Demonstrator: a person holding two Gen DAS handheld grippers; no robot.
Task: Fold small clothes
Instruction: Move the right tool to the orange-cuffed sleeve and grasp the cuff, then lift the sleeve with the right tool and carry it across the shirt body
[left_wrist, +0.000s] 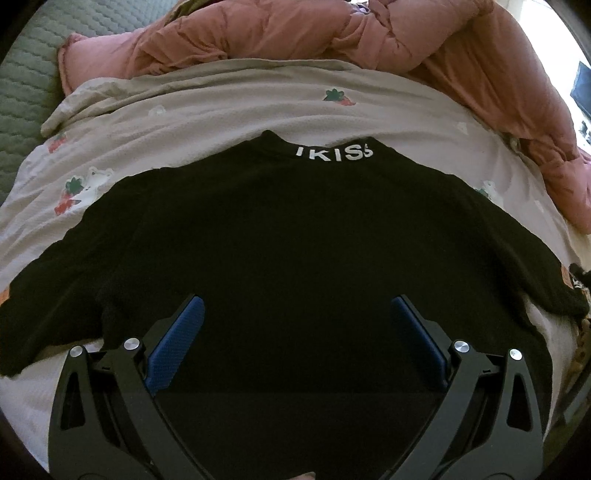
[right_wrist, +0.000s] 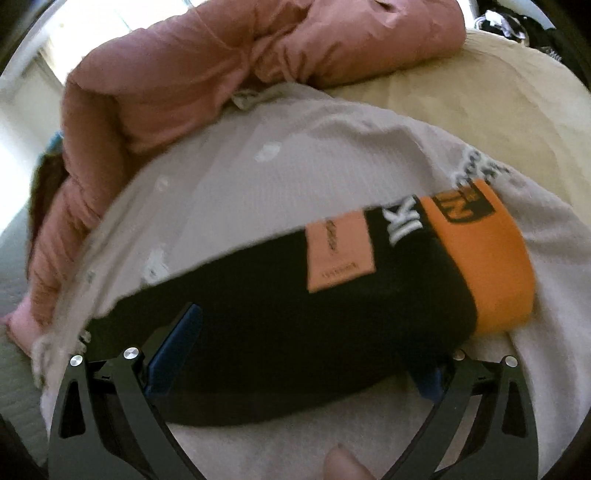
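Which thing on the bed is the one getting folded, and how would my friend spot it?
Find the pale bedsheet printed with little strawberries, in front of the bunched pink quilt. Spread flat on that sheet lies the black top. It is the only black thing there, with white letters on its collar and an orange cuff.

The right gripper (right_wrist: 295, 325) spreads wide above a black sleeve (right_wrist: 280, 295) lying on the pale sheet (right_wrist: 295, 155); the sleeve's orange cuff (right_wrist: 491, 266) lies beyond it, a pink quilt (right_wrist: 177, 74) farther still.

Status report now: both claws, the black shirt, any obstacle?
Left claw open above black shirt. Right claw open around its sleeve, orange cuff. Pink quilt bunched behind, apart.
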